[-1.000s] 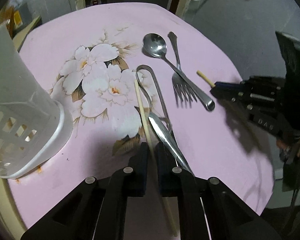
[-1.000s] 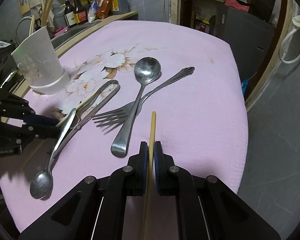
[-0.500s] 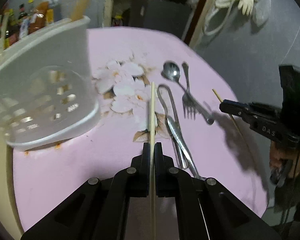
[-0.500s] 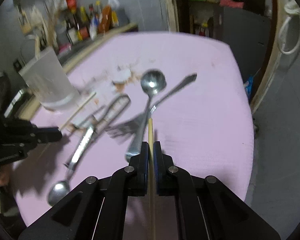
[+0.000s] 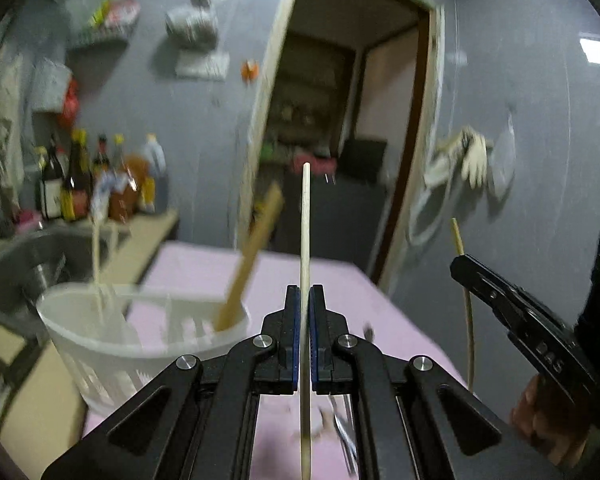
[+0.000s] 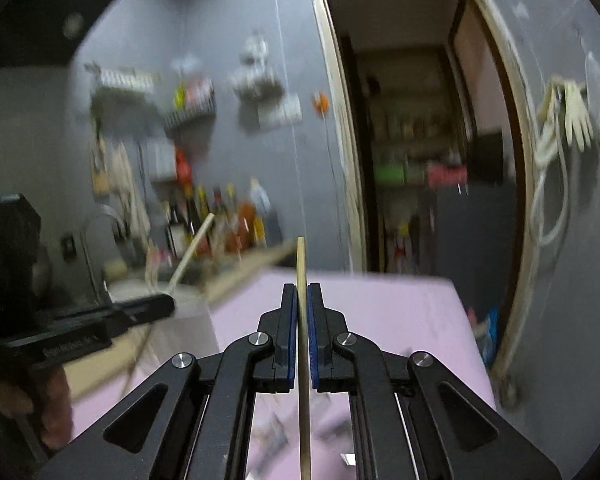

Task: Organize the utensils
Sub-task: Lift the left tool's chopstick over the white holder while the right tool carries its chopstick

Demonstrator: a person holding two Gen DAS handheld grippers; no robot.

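Observation:
My left gripper (image 5: 304, 292) is shut on a pale chopstick (image 5: 305, 224) that stands upright between its pads, lifted above the pink table (image 5: 204, 264). The white utensil holder (image 5: 100, 336) stands low left of it, with a wooden utensil (image 5: 252, 256) and other sticks inside. My right gripper (image 6: 301, 290) is shut on a second chopstick (image 6: 301, 264), also upright. It shows in the left wrist view (image 5: 458, 262) at the right, holding that chopstick (image 5: 469, 320). The left gripper shows in the right wrist view (image 6: 168, 300) at the left.
Both views are blurred. A sink (image 5: 28, 256) and counter with bottles (image 5: 100, 184) lie behind the holder. An open doorway (image 5: 340, 140) is at the back. Metal utensils (image 5: 348, 436) lie on the table under the left gripper.
Both grippers have lifted their chopsticks off the table and tilted up, so the views now look across the room. The left gripper has come closer to the white holder.

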